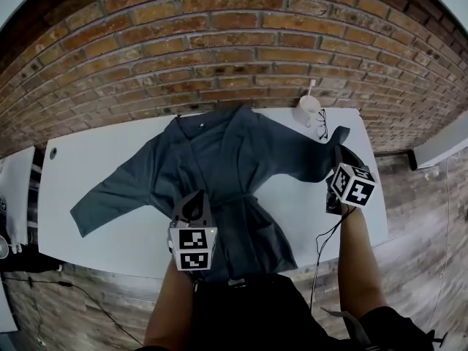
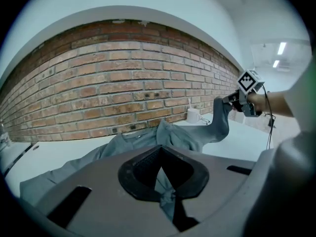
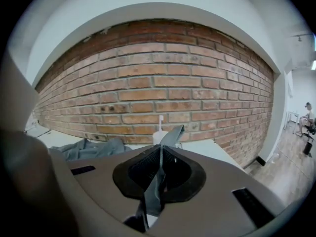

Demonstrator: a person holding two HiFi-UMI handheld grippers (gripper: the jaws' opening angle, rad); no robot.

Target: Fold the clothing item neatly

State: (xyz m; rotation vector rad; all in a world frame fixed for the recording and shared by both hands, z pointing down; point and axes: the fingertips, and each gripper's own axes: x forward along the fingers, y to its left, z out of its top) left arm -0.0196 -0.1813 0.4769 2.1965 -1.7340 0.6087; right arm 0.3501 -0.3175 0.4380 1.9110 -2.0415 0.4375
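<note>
Grey robe [image 1: 219, 159] lies spread on white table [image 1: 88, 159]. My left gripper [image 1: 194, 202] is clamped on its front edge at 6 o'clock; right gripper [image 1: 338, 170] pinches the sleeve end [image 1: 336, 136] at 3 o'clock. Left gripper view alone shows that sleeve lifted off the table. Cup [image 1: 308, 110] at 1 o'clock holds a white stick [image 1: 311, 88].

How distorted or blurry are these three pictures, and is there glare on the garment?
Head view: heavy fisheye, the brick wall bows; the garment is evenly lit, no glare. Left gripper view: same bowing, black corners, ceiling lights blown out upper right. Right gripper view: wall arched but sharp, far left edge soft.
</note>
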